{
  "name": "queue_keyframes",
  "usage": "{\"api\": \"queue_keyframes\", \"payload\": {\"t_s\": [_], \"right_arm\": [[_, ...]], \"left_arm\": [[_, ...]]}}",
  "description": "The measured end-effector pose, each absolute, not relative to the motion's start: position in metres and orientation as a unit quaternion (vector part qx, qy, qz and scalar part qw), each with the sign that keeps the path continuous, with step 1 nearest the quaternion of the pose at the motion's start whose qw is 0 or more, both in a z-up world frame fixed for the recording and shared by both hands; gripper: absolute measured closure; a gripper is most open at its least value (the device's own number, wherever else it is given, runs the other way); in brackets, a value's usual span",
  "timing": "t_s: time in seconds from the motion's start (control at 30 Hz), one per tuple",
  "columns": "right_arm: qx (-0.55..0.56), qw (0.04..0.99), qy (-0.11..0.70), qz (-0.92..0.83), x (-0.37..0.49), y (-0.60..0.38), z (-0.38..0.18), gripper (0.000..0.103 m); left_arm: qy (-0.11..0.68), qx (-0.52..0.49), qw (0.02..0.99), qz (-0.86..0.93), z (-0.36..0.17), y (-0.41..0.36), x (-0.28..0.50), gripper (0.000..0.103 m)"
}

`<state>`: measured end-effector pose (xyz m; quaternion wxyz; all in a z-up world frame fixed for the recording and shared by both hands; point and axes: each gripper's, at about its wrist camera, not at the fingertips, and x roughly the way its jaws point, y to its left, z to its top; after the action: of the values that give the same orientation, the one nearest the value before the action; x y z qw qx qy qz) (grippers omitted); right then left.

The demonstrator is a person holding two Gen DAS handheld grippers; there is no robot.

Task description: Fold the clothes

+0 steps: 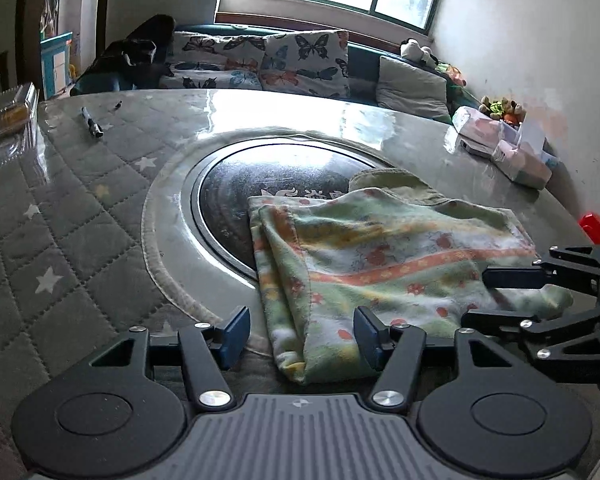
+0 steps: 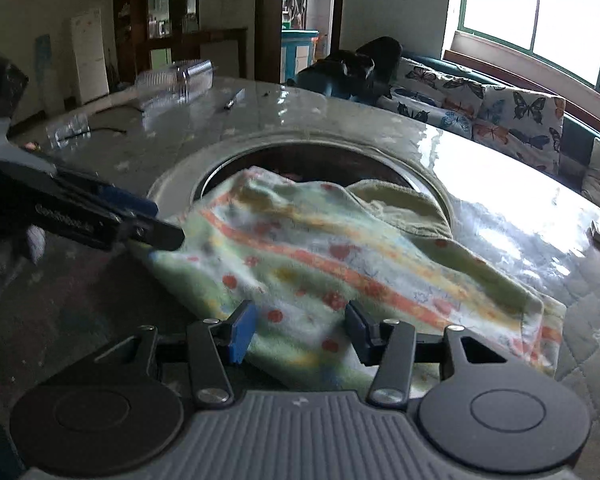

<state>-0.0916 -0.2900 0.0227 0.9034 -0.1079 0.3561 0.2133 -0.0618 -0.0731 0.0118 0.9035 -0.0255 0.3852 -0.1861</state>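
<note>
A green towel (image 1: 380,252) with orange stripes and red flowers lies folded on the round table, partly over the dark centre disc (image 1: 236,196). It also shows in the right wrist view (image 2: 340,256). My left gripper (image 1: 300,336) is open, its jaws on either side of the towel's near left corner. My right gripper (image 2: 300,332) is open over the towel's near edge. The right gripper also shows in the left wrist view (image 1: 496,296) at the towel's right corner. The left gripper shows in the right wrist view (image 2: 156,220) at the towel's left edge.
The table (image 1: 80,220) has a quilted star-pattern cover under clear plastic. A black pen (image 1: 91,121) and a clear plastic box (image 1: 8,116) lie at the far left. Tissue packs (image 1: 512,152) sit at the far right. A sofa with butterfly cushions (image 1: 300,62) stands behind.
</note>
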Motion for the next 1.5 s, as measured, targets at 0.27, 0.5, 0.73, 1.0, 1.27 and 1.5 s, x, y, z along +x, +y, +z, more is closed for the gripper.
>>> {"api": "queue_keyframes", "payload": {"t_s": [0.27, 0.5, 0.73, 1.0, 1.27, 1.5], "right_arm": [[-0.139, 0.899, 0.336, 0.244, -0.095, -0.264, 0.042, 0.053], [-0.192, 0.875, 0.324, 0.304, -0.101, -0.216, 0.043, 0.053], [-0.229, 0.859, 0.321, 0.325, -0.100, -0.183, 0.032, 0.055], [-0.244, 0.856, 0.329, 0.316, -0.094, -0.166, 0.016, 0.071], [-0.185, 0.874, 0.318, 0.319, -0.090, -0.184, 0.033, 0.089], [-0.143, 0.888, 0.300, 0.316, -0.089, -0.208, 0.053, 0.091]], "left_arm": [[0.392, -0.097, 0.900, -0.163, 0.028, -0.041, -0.046, 0.040], [0.397, -0.144, 0.895, -0.142, 0.036, -0.020, -0.035, 0.038], [0.409, -0.176, 0.883, -0.151, 0.034, -0.019, -0.030, 0.037], [0.431, -0.231, 0.861, -0.143, 0.025, -0.019, -0.022, 0.034], [0.446, -0.292, 0.834, -0.141, 0.019, -0.022, -0.015, 0.031], [0.459, -0.330, 0.813, -0.140, 0.016, -0.033, -0.008, 0.031]]}}
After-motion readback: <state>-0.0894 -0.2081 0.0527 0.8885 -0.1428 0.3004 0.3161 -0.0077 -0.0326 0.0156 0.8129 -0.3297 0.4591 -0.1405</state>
